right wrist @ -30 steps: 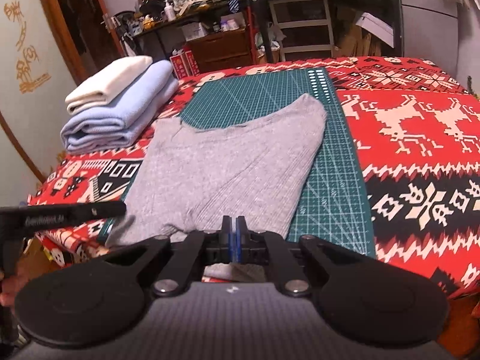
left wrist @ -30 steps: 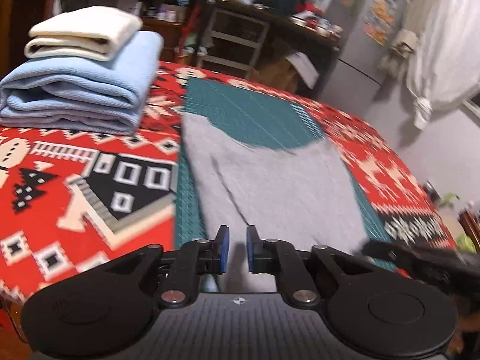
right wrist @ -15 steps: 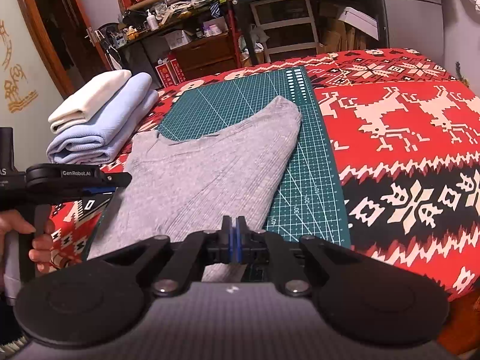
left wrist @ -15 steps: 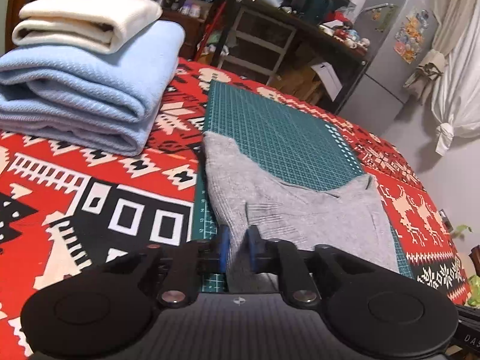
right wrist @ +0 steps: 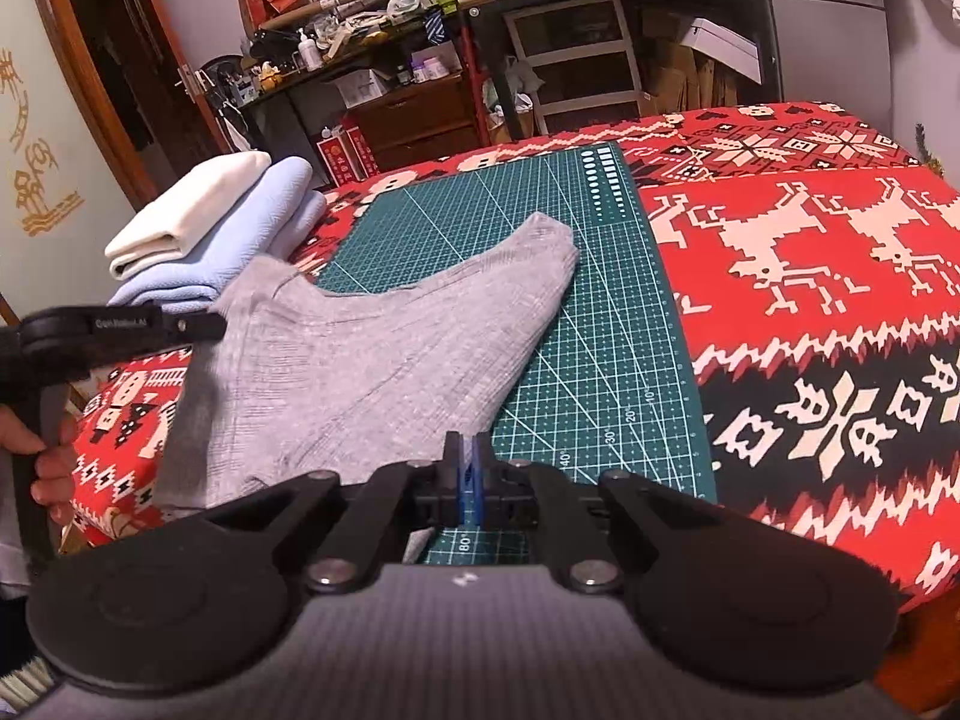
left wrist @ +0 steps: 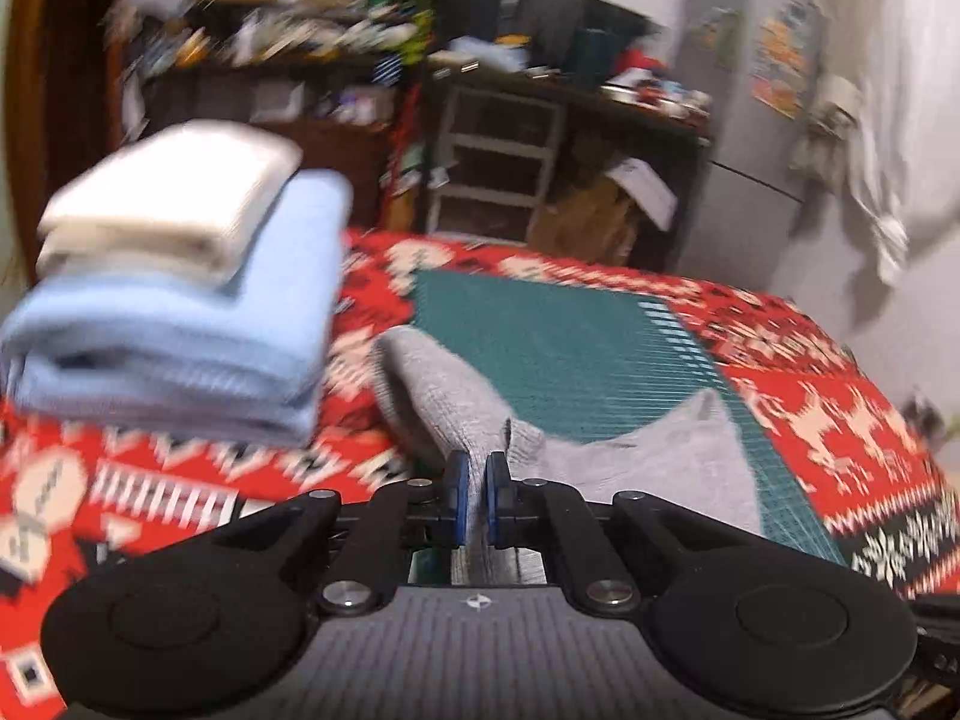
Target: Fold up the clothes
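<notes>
A grey ribbed garment (right wrist: 384,354) lies partly on the green cutting mat (right wrist: 618,324), its near edge lifted off the table. My left gripper (left wrist: 473,495) is shut on a raised fold of the grey garment (left wrist: 468,414); the left wrist view is blurred. In the right wrist view that same left gripper (right wrist: 210,324) shows at the left, held by a hand (right wrist: 42,450), pinching the garment's left edge. My right gripper (right wrist: 467,483) is shut on the garment's near right edge, with grey cloth running into its blue pads.
A folded white cloth (right wrist: 192,204) sits on a folded light blue cloth (right wrist: 240,240) at the table's back left. A red patterned tablecloth (right wrist: 810,276) covers the table. Cluttered shelves and a desk (right wrist: 540,60) stand behind.
Both grippers have lifted the garment's near edge and carried it forward over the mat. The left gripper closed onto the cloth and swung quickly, blurring its view.
</notes>
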